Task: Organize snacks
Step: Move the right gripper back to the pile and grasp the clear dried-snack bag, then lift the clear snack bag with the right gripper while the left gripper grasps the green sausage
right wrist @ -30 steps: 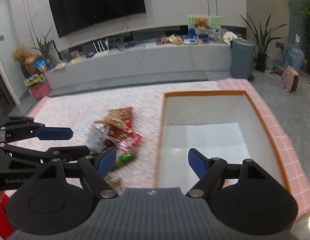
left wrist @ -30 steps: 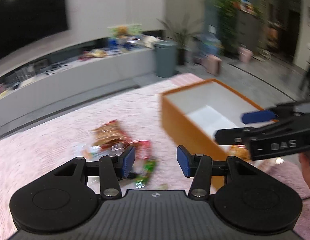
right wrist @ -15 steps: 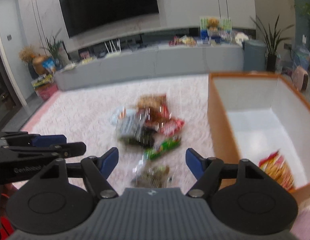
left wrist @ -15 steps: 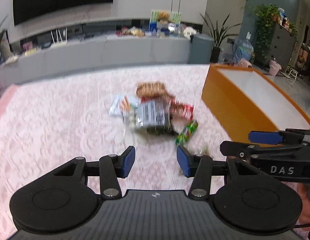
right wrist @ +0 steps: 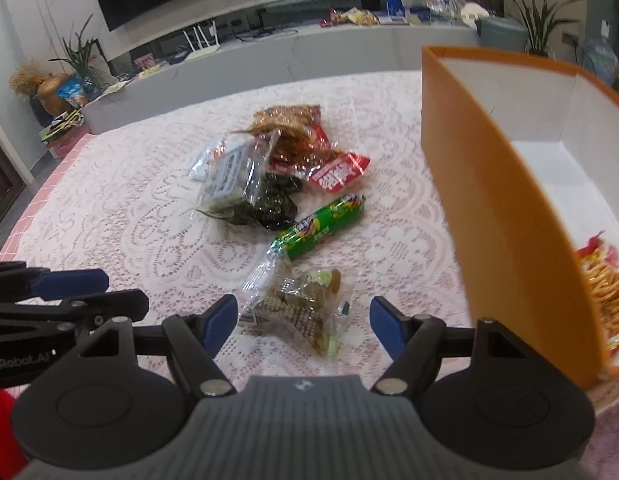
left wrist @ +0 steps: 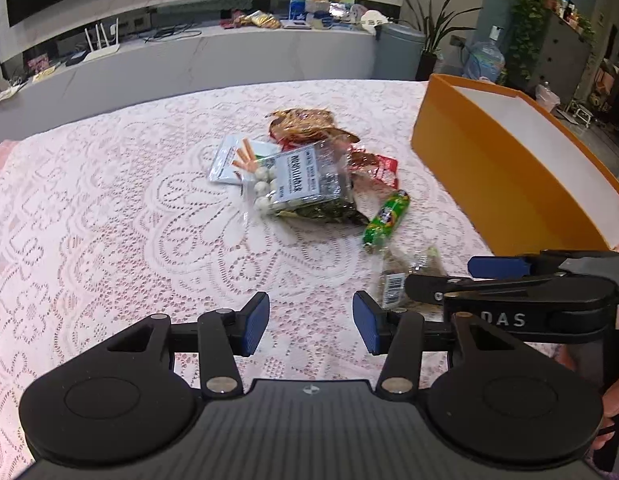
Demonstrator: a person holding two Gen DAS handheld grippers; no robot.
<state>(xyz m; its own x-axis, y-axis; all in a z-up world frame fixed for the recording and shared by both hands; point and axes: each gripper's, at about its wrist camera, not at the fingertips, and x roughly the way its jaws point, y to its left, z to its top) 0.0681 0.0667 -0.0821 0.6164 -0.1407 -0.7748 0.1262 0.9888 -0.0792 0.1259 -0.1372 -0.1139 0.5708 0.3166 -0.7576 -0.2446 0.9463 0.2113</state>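
Note:
A pile of snack packets lies mid-table on the lace cloth; it also shows in the right wrist view. A green candy tube lies beside it, also in the left wrist view. A clear packet of brown snacks lies between the fingers of my open right gripper, just below them. The orange box at right holds a red-yellow snack bag. My left gripper is open and empty over bare cloth, left of the right gripper.
The orange box stands at the table's right edge. Behind the table runs a long grey TV console with clutter, a bin and plants. The table's pink border shows at the left.
Both grippers have swung left from the box toward the snack pile and lowered. The right gripper now brackets the clear packet. Both stay open.

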